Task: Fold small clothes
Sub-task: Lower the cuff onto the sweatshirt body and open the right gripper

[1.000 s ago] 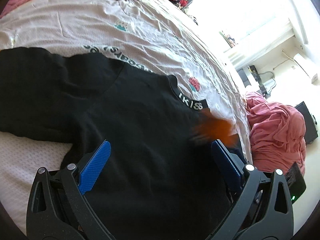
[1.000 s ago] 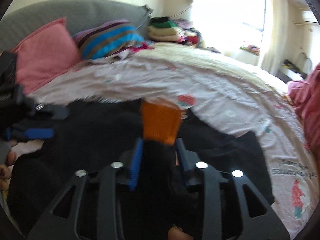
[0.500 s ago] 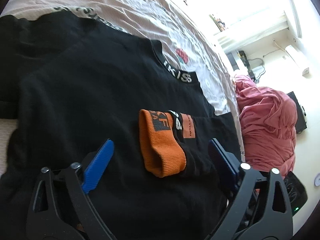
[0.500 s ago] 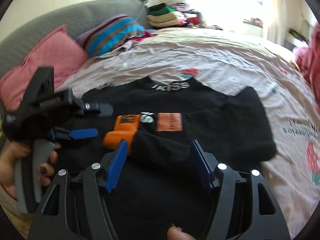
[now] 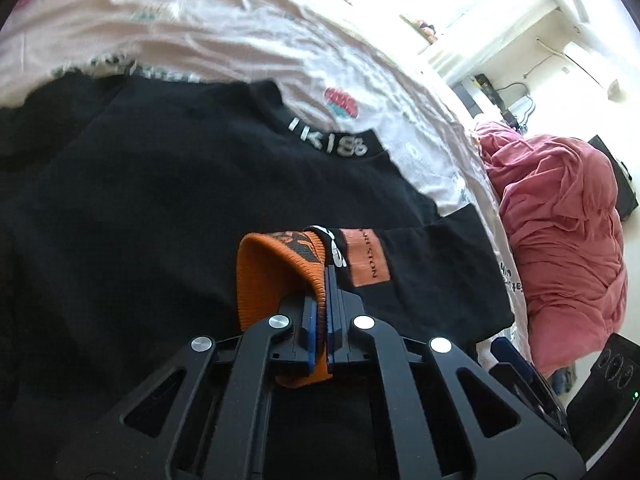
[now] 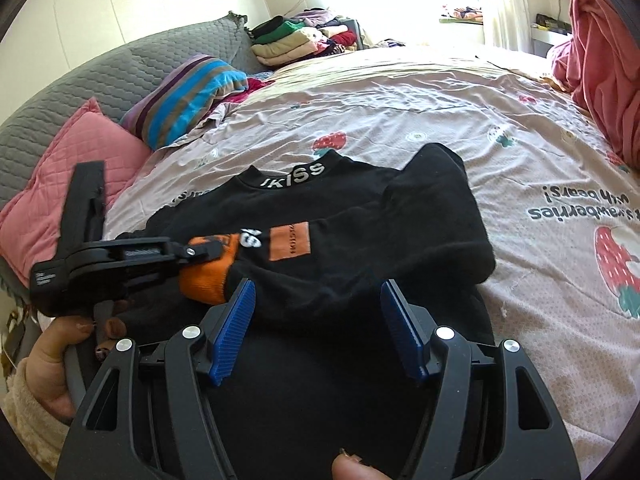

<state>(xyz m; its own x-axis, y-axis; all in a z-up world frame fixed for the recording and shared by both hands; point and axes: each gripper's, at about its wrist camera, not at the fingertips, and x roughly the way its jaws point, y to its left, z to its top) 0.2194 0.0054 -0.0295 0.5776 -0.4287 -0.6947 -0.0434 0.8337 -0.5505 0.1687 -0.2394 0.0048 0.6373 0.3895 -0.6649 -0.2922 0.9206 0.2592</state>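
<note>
I had one black sweater (image 6: 328, 216) lying flat on the bed (image 6: 440, 112), soft and fleecy, its collar printed with white letters and turned toward the headboard. One sleeve was folded across its chest, ending in a ribbed orange cuff (image 5: 276, 276) with a thick knitted edge; a rectangular orange patch (image 6: 289, 241) sat on that sleeve just beside the cuff. My left gripper (image 5: 320, 312) had just closed, its blue ridged fingers (image 5: 310, 320) clamped together on the cuff's edge. My right gripper (image 6: 316, 312) hovered over the sweater's lower part, its two blue fingers (image 6: 236, 316) apart after opening, the sleeve's black cloth lying beyond them and nothing pinched. Beyond the sweater's collar I counted two pillows, one quilted pink pillow (image 6: 64, 184) and one striped pillow (image 6: 184, 96), and one stack of folded clothes (image 6: 296, 40).
</note>
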